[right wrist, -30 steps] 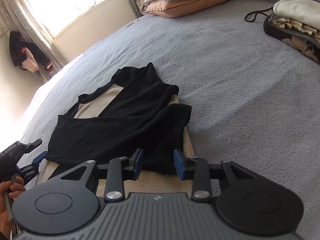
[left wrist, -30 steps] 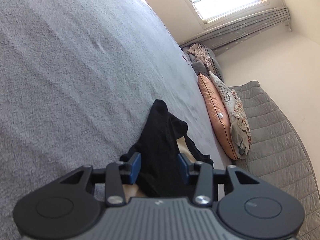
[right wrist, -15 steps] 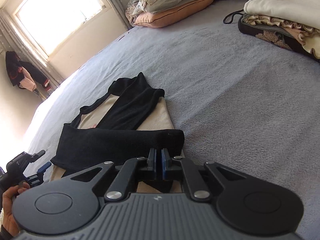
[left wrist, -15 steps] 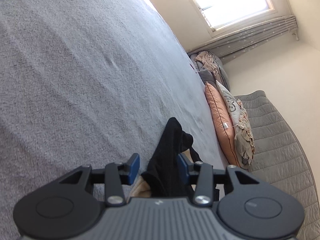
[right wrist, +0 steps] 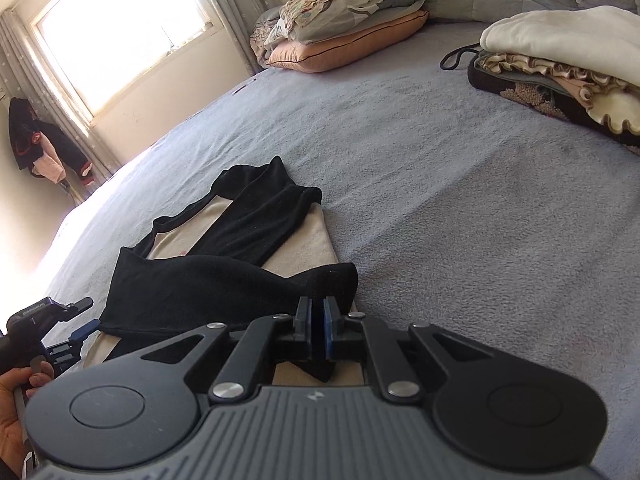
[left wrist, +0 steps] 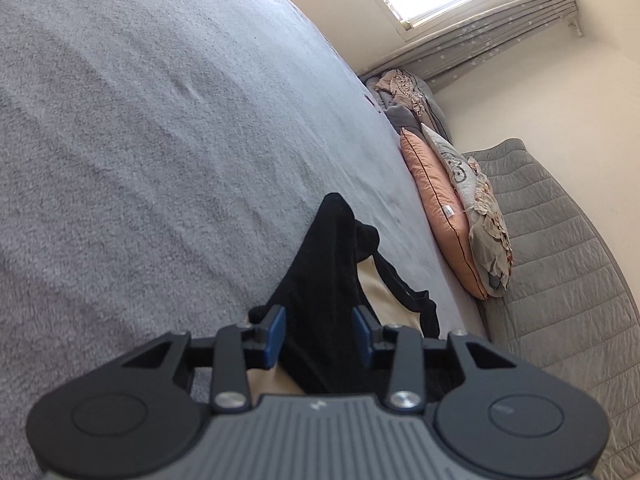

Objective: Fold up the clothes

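A black and beige top [right wrist: 224, 256] lies partly folded on the grey bed [right wrist: 460, 208]. My right gripper [right wrist: 318, 332] is shut on the black fabric at its near right corner, lifting a fold slightly. My left gripper [left wrist: 320, 334] is open, its blue pads either side of the top's black fabric [left wrist: 320, 280] without pinching it. It also shows at the top's left edge in the right wrist view [right wrist: 76, 328], held by a hand.
A stack of folded clothes [right wrist: 568, 64] sits at the bed's right. Pillows [right wrist: 344, 36] lie against the grey quilted headboard [left wrist: 560, 264]. A window [right wrist: 120, 28] with curtains is behind, and clothes [right wrist: 44, 148] hang at the far left.
My right gripper closed on the black fabric and drew it back, lifting a fold. My left gripper stayed open and shifted a little around the top's edge.
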`<state>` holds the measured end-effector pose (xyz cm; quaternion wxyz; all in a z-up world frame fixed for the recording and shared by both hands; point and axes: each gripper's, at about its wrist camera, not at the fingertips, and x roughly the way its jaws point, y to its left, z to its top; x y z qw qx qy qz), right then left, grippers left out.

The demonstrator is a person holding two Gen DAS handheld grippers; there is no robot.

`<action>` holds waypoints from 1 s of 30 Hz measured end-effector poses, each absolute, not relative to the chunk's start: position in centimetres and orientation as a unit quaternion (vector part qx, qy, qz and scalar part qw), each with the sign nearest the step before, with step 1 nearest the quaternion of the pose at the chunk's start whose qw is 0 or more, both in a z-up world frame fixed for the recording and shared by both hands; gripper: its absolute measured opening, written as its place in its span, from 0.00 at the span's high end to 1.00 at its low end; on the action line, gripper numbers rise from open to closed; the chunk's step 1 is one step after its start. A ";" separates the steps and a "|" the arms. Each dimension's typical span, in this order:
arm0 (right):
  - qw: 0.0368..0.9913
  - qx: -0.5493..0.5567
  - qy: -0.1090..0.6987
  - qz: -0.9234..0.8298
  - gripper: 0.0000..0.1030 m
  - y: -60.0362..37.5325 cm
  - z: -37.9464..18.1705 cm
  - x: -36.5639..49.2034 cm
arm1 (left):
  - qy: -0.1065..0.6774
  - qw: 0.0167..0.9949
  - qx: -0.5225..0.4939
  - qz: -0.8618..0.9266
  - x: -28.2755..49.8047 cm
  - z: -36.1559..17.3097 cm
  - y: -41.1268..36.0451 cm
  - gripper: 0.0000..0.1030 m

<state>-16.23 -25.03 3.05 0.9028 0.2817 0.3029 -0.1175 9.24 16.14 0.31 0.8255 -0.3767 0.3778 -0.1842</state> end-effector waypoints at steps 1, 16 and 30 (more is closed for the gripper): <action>0.900 0.284 0.311 -0.114 0.93 -24.9 2.7 -16.2 | 0.378 0.826 -0.375 -0.183 9.2 0.5 16.2 0.63; 0.888 0.254 0.371 -0.096 0.78 -23.8 3.5 -16.7 | 0.376 0.836 -0.341 -0.208 8.5 1.8 14.5 0.59; 0.891 0.080 0.445 0.052 0.69 -24.2 2.5 -5.5 | 0.403 0.839 -0.282 -0.234 7.1 0.7 10.8 0.56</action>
